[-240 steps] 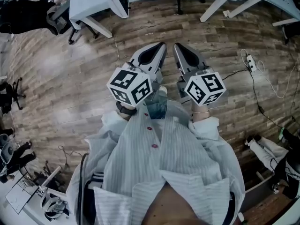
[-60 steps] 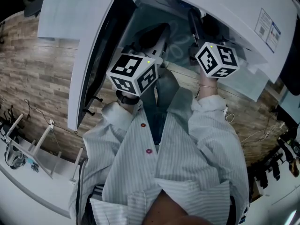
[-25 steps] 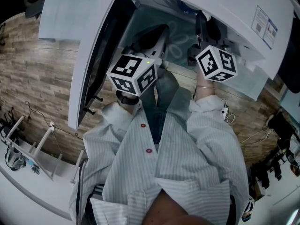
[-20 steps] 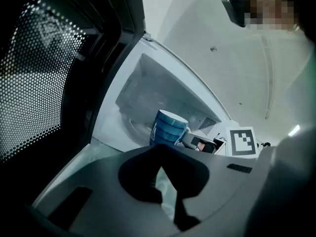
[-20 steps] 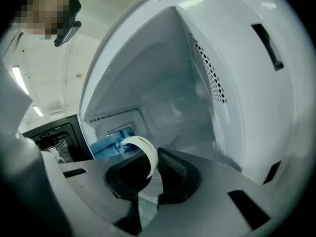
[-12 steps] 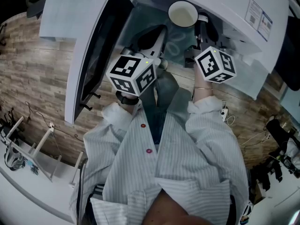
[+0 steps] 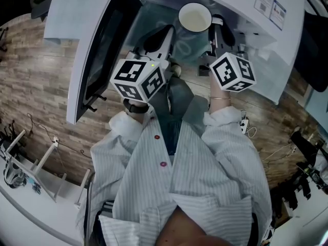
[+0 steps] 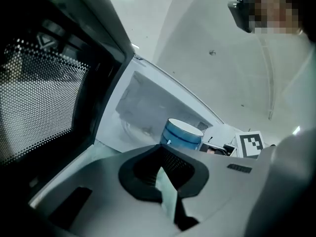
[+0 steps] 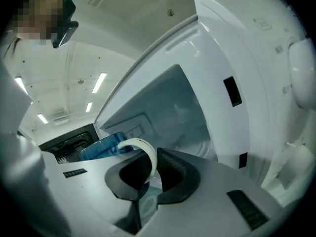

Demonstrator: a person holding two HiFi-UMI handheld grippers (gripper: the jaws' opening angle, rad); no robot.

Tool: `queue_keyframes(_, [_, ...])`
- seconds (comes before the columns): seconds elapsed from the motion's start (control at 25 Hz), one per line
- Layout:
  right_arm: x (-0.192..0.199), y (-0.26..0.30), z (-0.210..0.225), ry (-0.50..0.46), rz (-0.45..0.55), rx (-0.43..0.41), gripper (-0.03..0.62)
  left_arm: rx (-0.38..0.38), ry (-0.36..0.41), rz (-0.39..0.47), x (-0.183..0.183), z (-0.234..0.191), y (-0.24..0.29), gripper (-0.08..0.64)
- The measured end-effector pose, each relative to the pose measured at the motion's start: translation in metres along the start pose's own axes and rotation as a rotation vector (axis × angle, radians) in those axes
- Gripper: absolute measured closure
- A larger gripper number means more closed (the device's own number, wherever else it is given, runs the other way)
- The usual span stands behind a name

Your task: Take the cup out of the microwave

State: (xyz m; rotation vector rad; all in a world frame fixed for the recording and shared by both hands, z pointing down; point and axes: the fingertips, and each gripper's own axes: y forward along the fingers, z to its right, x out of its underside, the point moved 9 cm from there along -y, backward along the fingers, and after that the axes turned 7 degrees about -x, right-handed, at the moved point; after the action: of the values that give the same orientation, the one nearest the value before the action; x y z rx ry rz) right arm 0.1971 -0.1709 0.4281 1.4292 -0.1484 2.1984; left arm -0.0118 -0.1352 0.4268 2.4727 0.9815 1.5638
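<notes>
The cup is blue outside and white inside, and it stands out in front of the open microwave. My right gripper is shut on its white handle, and the blue wall shows just left of the pads. In the left gripper view the cup hangs before the microwave's pale inside. My left gripper is to the cup's left at the cavity mouth, apart from it. Its jaws meet at the tips with nothing between them.
The microwave door stands swung open on the left, and its dark mesh window is close beside my left gripper. The microwave's control side rises at the right. Wooden floor, a white rack and cables lie below.
The cup, hidden inside the microwave a second ago, has come out into view, held by its handle in the right gripper. Both grippers have drawn back and risen slightly.
</notes>
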Motion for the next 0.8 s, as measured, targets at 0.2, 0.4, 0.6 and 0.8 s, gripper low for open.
queue_keyframes(0.2, [-0.006,-0.018,-0.009,0.002,0.003,-0.01,0.54,0.012,0.007,0.014,-0.003,0.012,-0.01,0.552])
queue_keyframes(0.4, [-0.015,-0.036,-0.016,0.016,0.022,-0.017,0.54,0.035,0.029,0.031,-0.011,0.025,-0.016,0.552])
queue_keyframes(0.6, [-0.029,-0.057,-0.029,0.036,0.044,-0.021,0.54,0.063,0.049,0.049,-0.025,0.041,-0.03,0.552])
queue_keyframes(0.8, [-0.049,-0.079,-0.046,0.055,0.067,-0.037,0.54,0.09,0.068,0.075,-0.04,0.056,-0.047,0.552])
